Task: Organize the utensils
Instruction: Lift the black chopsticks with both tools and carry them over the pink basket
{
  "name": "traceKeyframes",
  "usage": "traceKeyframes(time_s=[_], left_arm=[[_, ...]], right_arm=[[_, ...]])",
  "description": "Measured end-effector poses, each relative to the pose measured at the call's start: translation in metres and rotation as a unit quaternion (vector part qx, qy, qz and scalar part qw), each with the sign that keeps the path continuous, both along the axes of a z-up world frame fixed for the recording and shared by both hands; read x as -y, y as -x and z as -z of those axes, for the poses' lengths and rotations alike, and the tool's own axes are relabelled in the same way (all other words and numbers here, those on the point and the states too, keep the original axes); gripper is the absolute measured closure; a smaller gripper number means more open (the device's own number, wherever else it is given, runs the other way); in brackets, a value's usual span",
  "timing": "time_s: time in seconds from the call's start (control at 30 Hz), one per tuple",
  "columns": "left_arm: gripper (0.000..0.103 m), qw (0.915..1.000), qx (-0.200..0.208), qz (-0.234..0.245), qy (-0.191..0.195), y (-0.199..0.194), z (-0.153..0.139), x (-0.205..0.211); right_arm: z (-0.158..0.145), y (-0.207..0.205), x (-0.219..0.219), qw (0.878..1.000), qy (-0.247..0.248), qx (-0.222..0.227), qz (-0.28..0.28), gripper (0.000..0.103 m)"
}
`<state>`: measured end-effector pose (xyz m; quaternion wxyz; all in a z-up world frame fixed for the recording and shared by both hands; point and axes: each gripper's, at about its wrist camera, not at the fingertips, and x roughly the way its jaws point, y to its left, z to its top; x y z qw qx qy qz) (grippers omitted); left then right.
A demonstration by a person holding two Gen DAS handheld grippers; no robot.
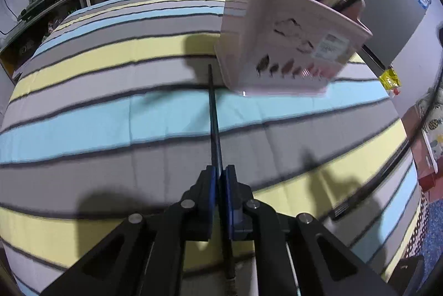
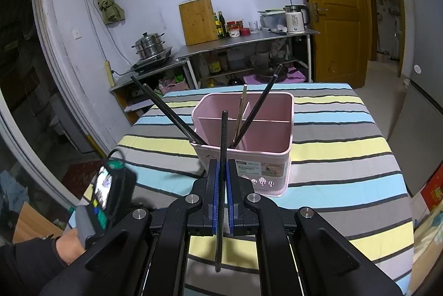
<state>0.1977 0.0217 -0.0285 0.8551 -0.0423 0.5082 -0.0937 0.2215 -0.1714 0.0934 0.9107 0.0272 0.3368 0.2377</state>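
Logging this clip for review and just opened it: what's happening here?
A person is sorting chopsticks into a pink divided basket on a striped tablecloth. The right gripper is shut on a black chopstick pointing toward the basket. The left gripper is shut on another dark chopstick over the cloth, its tip near the basket's base. Several chopsticks already lean inside the basket.

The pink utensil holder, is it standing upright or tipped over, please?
Upright: the pink utensil holder rests base-down on the striped tablecloth, open top up, chopsticks leaning inside.
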Motion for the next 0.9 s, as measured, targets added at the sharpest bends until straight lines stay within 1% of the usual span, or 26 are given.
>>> traceKeyframes(time_s=[0.1,0.2,0.27,0.37,0.6,0.7,0.73,0.77,0.8,0.83,0.9], left_arm=[[0.095,1.0000,0.000,0.003,0.003,0.025,-0.001,-0.007],[0.095,0.9998,-0.008,0.000,0.018,0.035,-0.004,-0.014],[0.093,0.9999,-0.008,-0.001,0.012,0.026,-0.005,-0.018],[0.086,0.9999,-0.004,-0.009,0.006,0.012,-0.007,-0.016],[0.086,0.9999,-0.007,-0.008,-0.012,-0.025,-0.002,-0.008],[0.086,0.9999,-0.007,-0.004,-0.014,-0.031,-0.002,-0.005],[0.086,0.9998,-0.008,-0.002,-0.015,-0.031,-0.001,-0.005],[0.089,0.9998,-0.009,-0.001,-0.018,-0.032,-0.001,-0.005],[0.096,0.9997,-0.010,0.000,-0.024,-0.032,-0.002,-0.004],[0.097,0.9995,-0.011,0.002,-0.029,-0.032,-0.002,-0.004],[0.097,0.9997,-0.013,0.003,-0.022,-0.031,-0.005,-0.006]], right_arm=[[0.000,0.001,0.000,1.000,-0.001,0.001,0.000,0.098],[0.001,0.001,0.000,1.000,-0.001,0.000,0.000,0.098],[0.000,0.001,0.001,1.000,-0.002,0.000,0.000,0.098],[0.000,0.002,0.001,1.000,0.001,0.001,-0.001,0.098],[0.001,0.003,0.000,1.000,0.002,-0.001,-0.001,0.098],[0.000,0.003,-0.001,1.000,0.002,-0.002,0.000,0.098],[0.000,0.003,0.000,1.000,0.001,-0.002,-0.001,0.098],[0.001,0.003,0.000,1.000,0.001,-0.002,-0.001,0.098],[0.000,0.002,0.000,1.000,0.001,-0.002,0.000,0.098],[0.000,0.002,-0.001,1.000,0.001,-0.003,0.000,0.098],[0.000,0.002,-0.001,1.000,0.001,-0.003,0.000,0.098]])
